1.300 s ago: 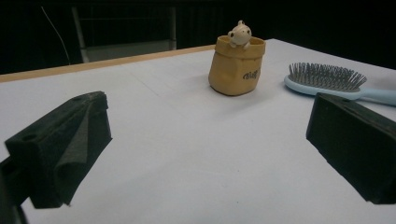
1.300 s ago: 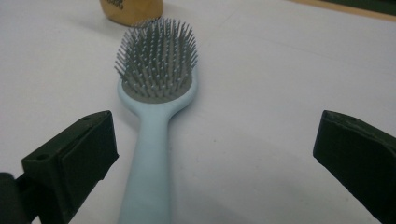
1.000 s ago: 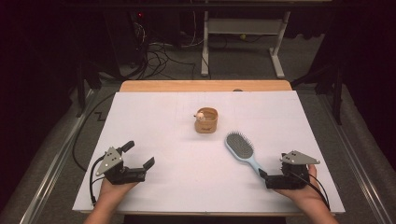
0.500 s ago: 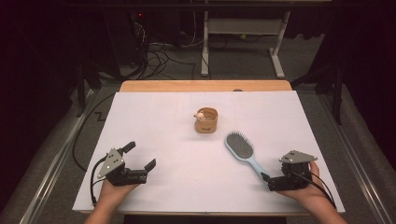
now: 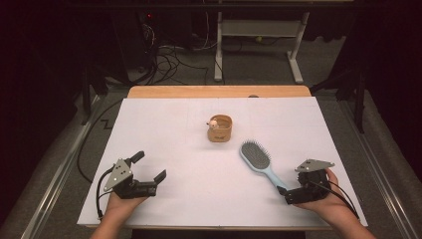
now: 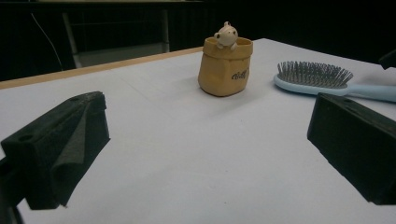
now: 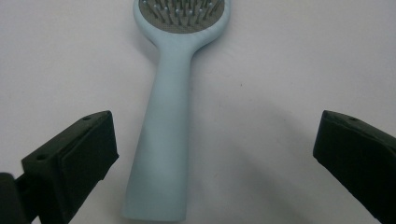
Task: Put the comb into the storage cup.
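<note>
At the near right corner we find the right tool [image 5: 287, 194] low, jaws wide, straddling the handle end of the pale blue hairbrush [image 5: 259, 161] lying flat. Near left, the left tool [image 5: 149, 167] rests wide, holding nothing. White-covered counter [image 5: 164, 124]; dark room, cables beyond.

White-covered table [image 5: 174, 129] with a wooden edge strip [image 5: 219, 91] along the far side. Beyond the table, grey floor [image 5: 259, 64], tangled black cables [image 5: 166, 57] to its far left, white desk frame legs [image 5: 296, 55] straight behind. Dark surroundings past that.
</note>
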`<state>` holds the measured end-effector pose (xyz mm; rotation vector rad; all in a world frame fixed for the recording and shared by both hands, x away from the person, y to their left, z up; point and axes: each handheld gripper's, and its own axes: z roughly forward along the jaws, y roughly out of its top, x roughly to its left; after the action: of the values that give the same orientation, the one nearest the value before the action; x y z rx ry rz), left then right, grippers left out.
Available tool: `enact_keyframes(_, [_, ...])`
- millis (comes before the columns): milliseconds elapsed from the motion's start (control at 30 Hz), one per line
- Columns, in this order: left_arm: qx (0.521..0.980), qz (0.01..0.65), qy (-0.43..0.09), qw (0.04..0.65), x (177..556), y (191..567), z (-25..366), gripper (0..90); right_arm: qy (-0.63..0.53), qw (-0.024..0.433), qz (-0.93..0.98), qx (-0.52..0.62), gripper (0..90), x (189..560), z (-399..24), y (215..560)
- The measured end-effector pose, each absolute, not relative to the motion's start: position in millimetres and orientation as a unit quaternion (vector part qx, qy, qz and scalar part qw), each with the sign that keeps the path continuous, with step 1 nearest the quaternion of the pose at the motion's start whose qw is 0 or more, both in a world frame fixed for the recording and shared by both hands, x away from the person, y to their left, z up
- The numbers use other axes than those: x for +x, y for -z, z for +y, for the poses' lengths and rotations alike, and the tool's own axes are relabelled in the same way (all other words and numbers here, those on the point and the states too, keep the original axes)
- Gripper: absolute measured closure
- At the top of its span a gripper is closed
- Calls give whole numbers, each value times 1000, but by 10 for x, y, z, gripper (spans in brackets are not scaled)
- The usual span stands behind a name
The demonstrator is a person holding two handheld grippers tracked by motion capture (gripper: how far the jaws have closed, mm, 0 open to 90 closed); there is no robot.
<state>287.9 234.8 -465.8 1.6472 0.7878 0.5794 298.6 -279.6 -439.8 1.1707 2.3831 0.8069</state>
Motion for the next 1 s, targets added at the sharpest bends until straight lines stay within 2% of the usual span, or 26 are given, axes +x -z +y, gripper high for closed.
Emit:
enact_keyframes(200, [703,335,-251,575,2877,4660,2353,2,-277,173,850,413,3,3016,-2776,4406])
enact_keyframes(767, [705,339,-248,571,2886,4653,2348,2,-224,104,870,427,39,3107,-2686,4434])
enact_keyframes(1000, [706,337,-244,573,2883,4654,2339,2,-211,109,874,423,83,3156,-2633,4379])
